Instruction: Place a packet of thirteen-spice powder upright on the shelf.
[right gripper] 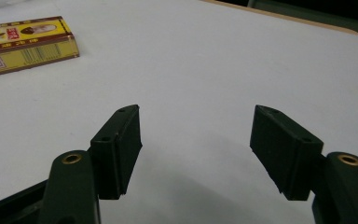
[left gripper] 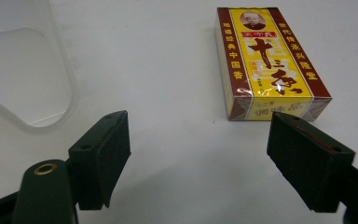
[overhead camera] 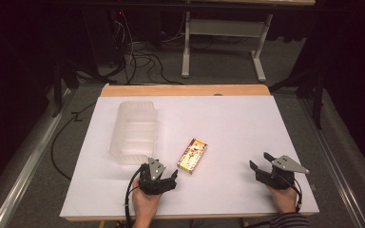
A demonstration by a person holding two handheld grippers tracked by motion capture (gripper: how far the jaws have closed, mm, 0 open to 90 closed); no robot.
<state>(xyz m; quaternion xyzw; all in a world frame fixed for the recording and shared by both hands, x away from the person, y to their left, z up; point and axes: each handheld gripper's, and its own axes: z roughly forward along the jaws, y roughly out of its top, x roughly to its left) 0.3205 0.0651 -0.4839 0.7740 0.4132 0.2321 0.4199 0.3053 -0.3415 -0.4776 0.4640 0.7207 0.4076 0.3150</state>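
Black jaws on your left gripper (left gripper: 198,154) stand parted, holding nothing; glossy yellow box (left gripper: 268,60) upper right, translucent plastic container (left gripper: 23,70) upper left.

It looked like a lab or test room. A desk (overhead camera: 247,128) with a plain white top stood in the middle of the frame on grey carpet (overhead camera: 228,69). Black cables (overhead camera: 138,57) lay in loops on the floor at the upper left. Another table's metal legs (overhead camera: 186,47) stood at the top. All around was dark.
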